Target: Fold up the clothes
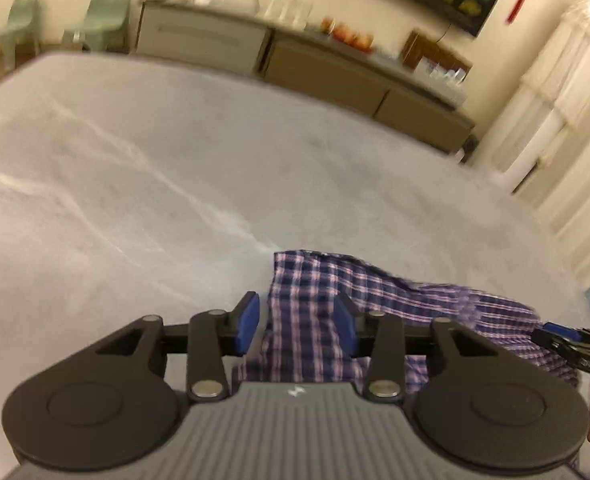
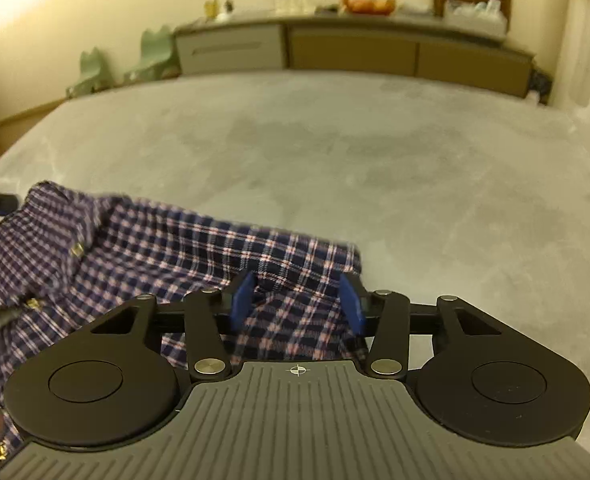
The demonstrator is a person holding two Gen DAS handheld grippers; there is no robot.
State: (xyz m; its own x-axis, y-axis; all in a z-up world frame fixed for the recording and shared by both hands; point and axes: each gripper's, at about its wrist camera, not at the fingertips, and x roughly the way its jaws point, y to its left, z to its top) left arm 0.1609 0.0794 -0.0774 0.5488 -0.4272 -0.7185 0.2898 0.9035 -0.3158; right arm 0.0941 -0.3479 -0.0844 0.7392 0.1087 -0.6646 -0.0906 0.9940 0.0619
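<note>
because the checked shirt (image 2: 167, 248) is thin woven cloth, i judge it light, limp and apt to slide and wrinkle on the grey bed (image 2: 375, 152), so it wants holding at edges or corners, not mid-panel. it lies rumpled in the lower left of the right wrist view and the lower right of the left wrist view. the left tool (image 1: 297, 322) stands apart over one end, cloth between its blue pads but not pinched. the right tool (image 2: 297, 304) stands apart likewise over the other end. both views are blurred.
</note>
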